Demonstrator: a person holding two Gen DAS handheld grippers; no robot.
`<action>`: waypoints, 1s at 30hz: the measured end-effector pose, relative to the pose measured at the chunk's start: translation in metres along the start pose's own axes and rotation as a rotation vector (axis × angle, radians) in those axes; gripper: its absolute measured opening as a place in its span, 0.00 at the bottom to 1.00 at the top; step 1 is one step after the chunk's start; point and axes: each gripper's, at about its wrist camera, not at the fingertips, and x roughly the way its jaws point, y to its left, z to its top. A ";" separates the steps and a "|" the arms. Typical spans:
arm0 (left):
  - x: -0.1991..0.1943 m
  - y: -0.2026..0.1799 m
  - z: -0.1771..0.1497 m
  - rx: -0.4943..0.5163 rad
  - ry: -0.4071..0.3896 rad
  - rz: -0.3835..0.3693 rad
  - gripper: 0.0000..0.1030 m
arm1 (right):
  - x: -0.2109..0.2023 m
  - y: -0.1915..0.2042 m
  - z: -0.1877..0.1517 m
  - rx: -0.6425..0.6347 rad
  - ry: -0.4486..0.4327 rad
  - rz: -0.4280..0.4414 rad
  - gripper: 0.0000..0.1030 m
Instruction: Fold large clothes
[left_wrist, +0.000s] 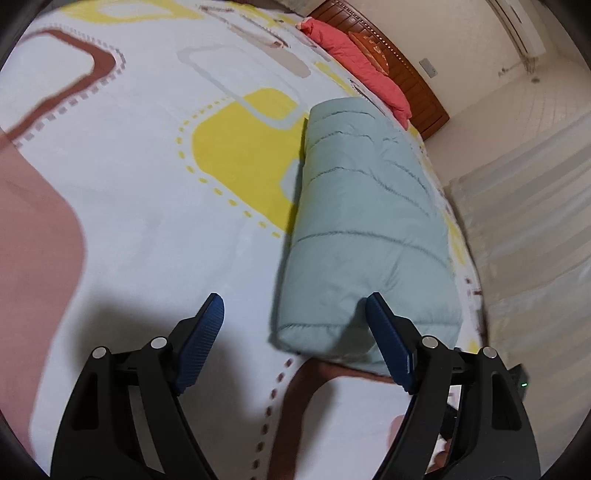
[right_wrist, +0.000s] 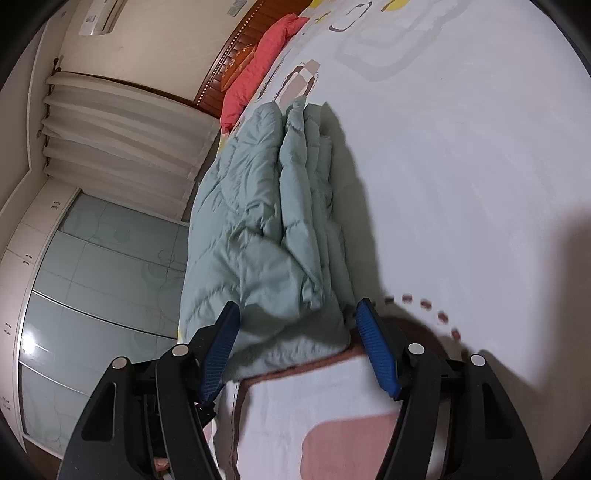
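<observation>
Both my grippers stand wide with nothing pinched: the left gripper (left_wrist: 293, 312) has one blue pad in front of the near end of the folded pale-green padded jacket (left_wrist: 365, 229), the right gripper (right_wrist: 295, 317) brackets that end without pressing. From the left wrist, the jacket lies at three o'clock on the patterned bedsheet (left_wrist: 147, 184), a red pillow (left_wrist: 354, 70) at one o'clock by the wooden headboard (left_wrist: 410, 77).
</observation>
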 end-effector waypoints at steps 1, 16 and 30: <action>-0.003 -0.002 -0.002 0.017 -0.006 0.016 0.76 | 0.000 0.001 -0.001 -0.005 0.001 -0.003 0.63; -0.052 -0.036 -0.032 0.287 -0.150 0.238 0.89 | -0.012 0.054 -0.041 -0.282 -0.042 -0.233 0.67; -0.094 -0.073 -0.047 0.405 -0.301 0.360 0.97 | -0.032 0.108 -0.053 -0.542 -0.213 -0.423 0.76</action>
